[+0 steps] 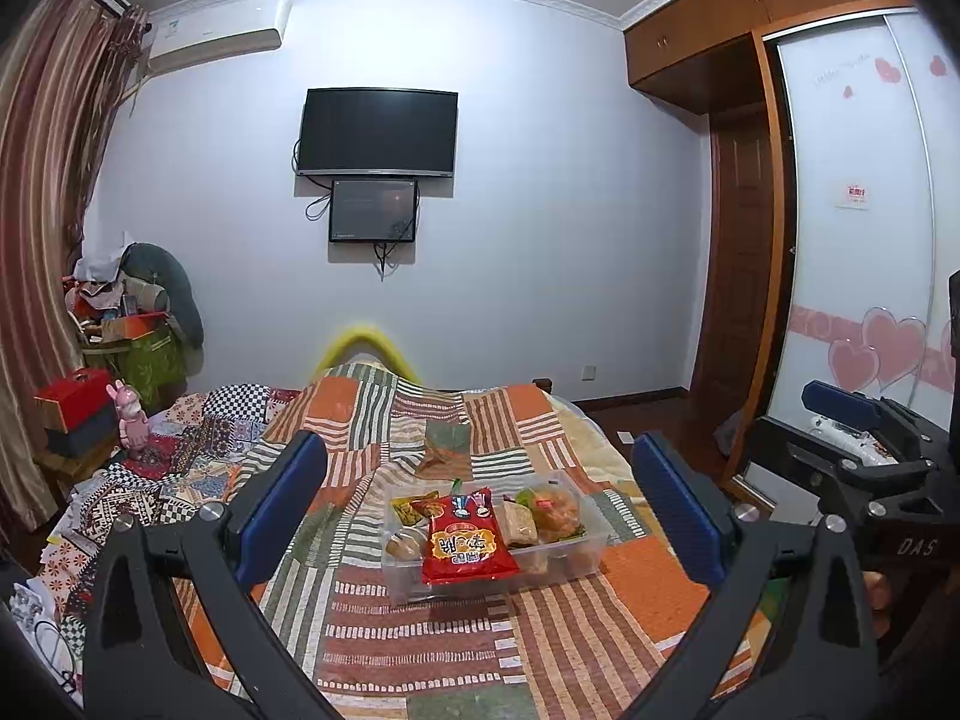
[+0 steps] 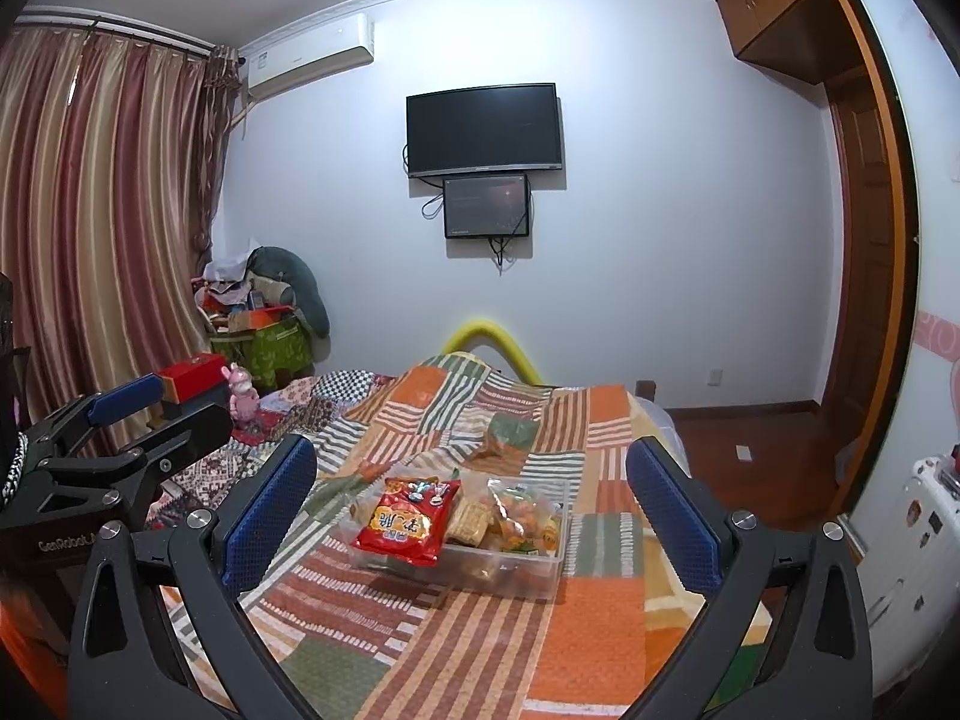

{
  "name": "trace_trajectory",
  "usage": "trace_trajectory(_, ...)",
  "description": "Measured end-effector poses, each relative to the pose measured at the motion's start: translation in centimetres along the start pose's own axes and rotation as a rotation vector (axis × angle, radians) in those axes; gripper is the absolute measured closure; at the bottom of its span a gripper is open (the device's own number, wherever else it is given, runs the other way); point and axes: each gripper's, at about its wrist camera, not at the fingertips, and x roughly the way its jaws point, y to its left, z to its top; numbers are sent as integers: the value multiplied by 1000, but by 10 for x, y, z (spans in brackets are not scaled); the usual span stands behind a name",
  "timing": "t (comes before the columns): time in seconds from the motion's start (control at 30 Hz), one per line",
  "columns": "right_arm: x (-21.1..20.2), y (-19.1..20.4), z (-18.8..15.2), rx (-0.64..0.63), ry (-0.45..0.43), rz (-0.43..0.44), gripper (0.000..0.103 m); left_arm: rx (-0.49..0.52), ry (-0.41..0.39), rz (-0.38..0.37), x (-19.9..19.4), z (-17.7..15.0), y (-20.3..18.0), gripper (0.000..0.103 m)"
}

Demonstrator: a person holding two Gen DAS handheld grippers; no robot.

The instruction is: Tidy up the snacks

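Observation:
A clear plastic bin (image 1: 585, 552) (image 2: 540, 576) sits on the patchwork bedspread, filled with several snack packs. A red snack bag (image 1: 468, 540) (image 2: 408, 525) lies on top of it at its left side. Wrapped buns and an orange pastry pack (image 1: 555, 507) (image 2: 519, 513) fill the rest. My left gripper (image 1: 480, 504) is open and empty, held above the bed short of the bin. My right gripper (image 2: 471, 501) is open and empty too, at the same distance. Each gripper shows in the other's view, the right (image 1: 864, 420) and the left (image 2: 138, 414).
The bedspread (image 1: 420, 648) covers the bed, with rumpled patterned cloth at the left (image 1: 180, 468). A pink rabbit figure (image 1: 131, 420) and a red box (image 1: 75, 405) stand at the left bedside. A wardrobe with a sliding door (image 1: 864, 210) is on the right. A TV (image 1: 378, 132) hangs ahead.

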Motion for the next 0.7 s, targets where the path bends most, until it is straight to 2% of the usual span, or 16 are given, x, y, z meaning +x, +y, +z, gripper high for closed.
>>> trace_trajectory(0.7,-6,-2,1,-1,-4,-11,0,6,-3,-4,2,0,-1,0)
